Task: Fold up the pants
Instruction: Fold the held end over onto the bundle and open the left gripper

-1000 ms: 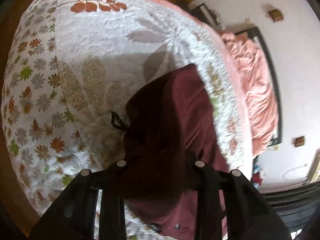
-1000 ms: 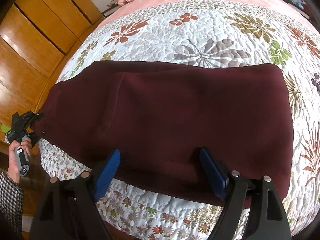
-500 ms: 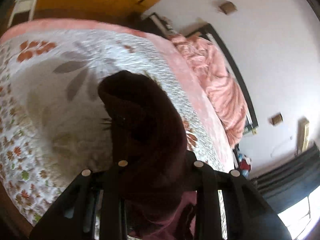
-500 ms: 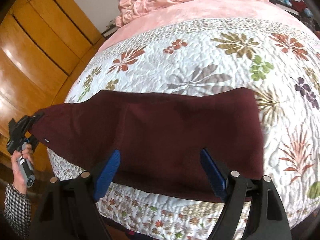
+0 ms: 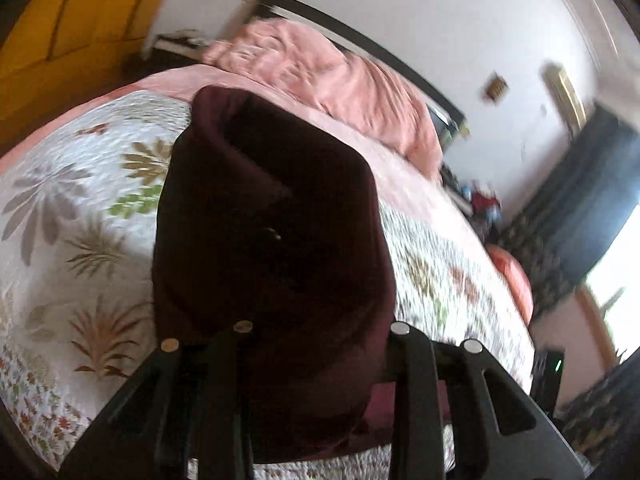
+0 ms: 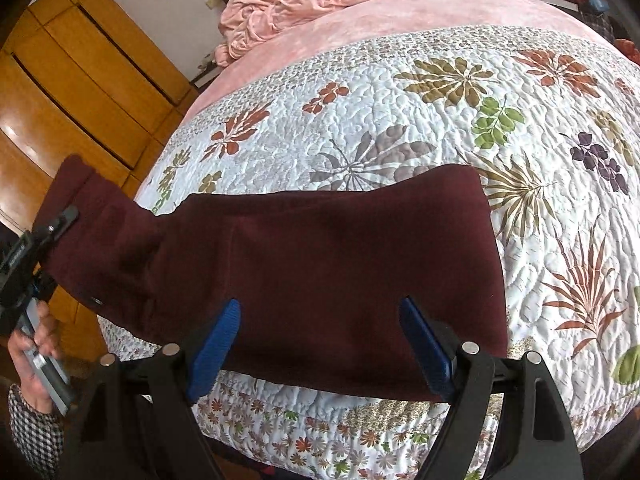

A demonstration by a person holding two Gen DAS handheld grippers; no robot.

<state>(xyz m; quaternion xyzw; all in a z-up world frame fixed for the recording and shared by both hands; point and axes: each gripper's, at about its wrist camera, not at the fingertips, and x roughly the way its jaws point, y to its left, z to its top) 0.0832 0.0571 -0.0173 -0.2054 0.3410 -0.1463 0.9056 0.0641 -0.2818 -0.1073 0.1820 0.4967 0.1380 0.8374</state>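
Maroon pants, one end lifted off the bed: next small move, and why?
Probably carry the lifted end across toward the far end. The left hand-held gripper clamps one end of the maroon pants above the floral quilt, though its jaws are opening slightly; the rest lies flat. The right hand-held gripper hovers open.

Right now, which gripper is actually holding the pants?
The left gripper: it pinches the lifted end of the maroon pants. The right gripper only hovers over them, blue pads spread.

Black hand-held grippers, checked sleeve

The right gripper [image 6: 320, 344] has blue pads [image 6: 216, 346] and silver screws; beside the left gripper [image 6: 44, 236], a black-and-white checked sleeve [image 6: 34, 436].
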